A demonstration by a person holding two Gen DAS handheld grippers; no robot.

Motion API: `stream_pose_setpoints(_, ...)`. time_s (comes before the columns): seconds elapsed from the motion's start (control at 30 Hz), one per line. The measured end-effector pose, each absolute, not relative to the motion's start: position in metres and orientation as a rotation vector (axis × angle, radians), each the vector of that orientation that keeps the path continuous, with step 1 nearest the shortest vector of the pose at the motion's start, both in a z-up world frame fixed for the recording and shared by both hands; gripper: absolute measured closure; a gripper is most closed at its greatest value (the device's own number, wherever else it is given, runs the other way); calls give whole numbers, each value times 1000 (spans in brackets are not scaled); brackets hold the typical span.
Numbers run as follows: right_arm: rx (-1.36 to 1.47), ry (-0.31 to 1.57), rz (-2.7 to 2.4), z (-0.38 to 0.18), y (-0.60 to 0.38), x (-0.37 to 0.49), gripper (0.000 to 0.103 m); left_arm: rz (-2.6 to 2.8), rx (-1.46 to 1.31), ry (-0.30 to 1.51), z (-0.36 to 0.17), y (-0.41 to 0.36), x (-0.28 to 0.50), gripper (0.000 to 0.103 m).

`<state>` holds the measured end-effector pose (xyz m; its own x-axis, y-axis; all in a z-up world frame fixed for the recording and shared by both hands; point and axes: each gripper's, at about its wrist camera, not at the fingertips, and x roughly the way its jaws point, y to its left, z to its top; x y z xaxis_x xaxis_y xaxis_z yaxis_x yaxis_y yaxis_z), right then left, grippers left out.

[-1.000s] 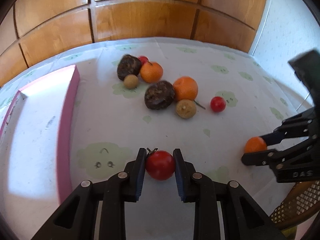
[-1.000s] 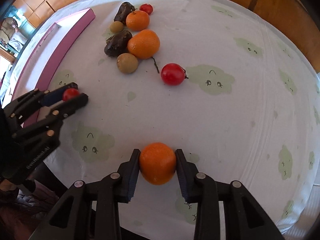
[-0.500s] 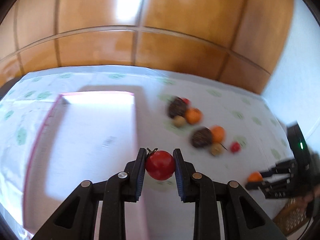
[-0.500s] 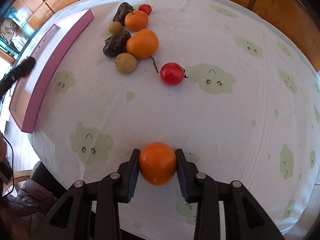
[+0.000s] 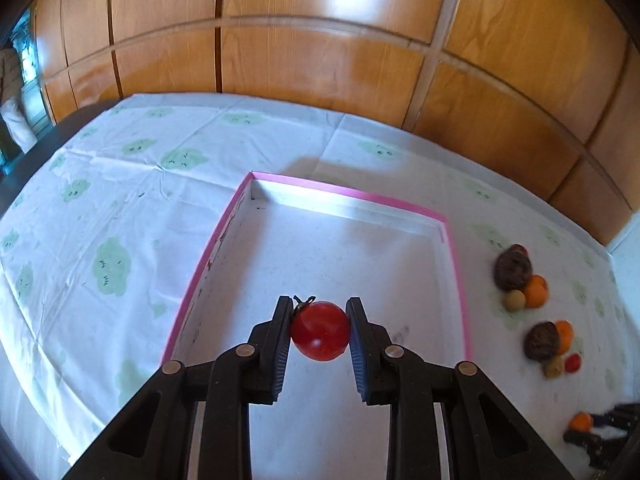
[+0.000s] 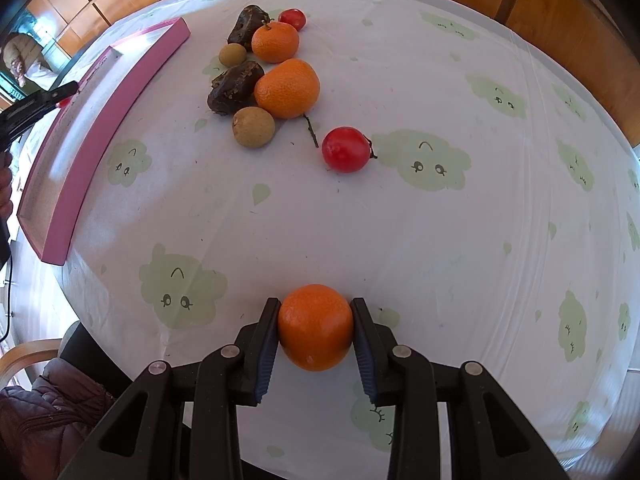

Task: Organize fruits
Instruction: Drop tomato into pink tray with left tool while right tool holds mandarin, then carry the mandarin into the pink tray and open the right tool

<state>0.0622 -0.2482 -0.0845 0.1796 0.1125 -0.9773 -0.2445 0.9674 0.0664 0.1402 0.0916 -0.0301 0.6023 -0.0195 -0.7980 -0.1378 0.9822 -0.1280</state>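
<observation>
The left tongs (image 5: 320,334) pinched a cherry tomato (image 5: 320,336) directly above the pink tray (image 5: 256,178), floor bare beneath — left hand nearest the drop. The right tongs (image 6: 315,330) clamped a mandarin (image 6: 315,328) over the desk (image 6: 440,240), tray well off to its left.

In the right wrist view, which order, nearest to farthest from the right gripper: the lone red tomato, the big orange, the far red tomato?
1. Lone red tomato, slightly right of centre.
2. Big orange, left of it, beside dark fruit.
3. Far red tomato, at the pile's back.
</observation>
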Motion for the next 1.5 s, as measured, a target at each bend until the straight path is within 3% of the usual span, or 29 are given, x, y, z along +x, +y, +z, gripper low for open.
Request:
stream_pose_setpoints(0.23,-110,1367,254,-84,-248,62,68,84,-139,954,-45,82,163,75)
stream_pose_setpoints(0.4,-108,1367,256,-83,-249,64,68,89,-141,925,-40,79,162,63)
stream_pose_setpoints(1.03,-137,1346,233,-79,-240,59,68,44,-152,848,-21,67,63,58)
stream_pose_setpoints(1.5,-105,1270,307,-59,-187,43,68,121,-180,812,-19,101,33,56)
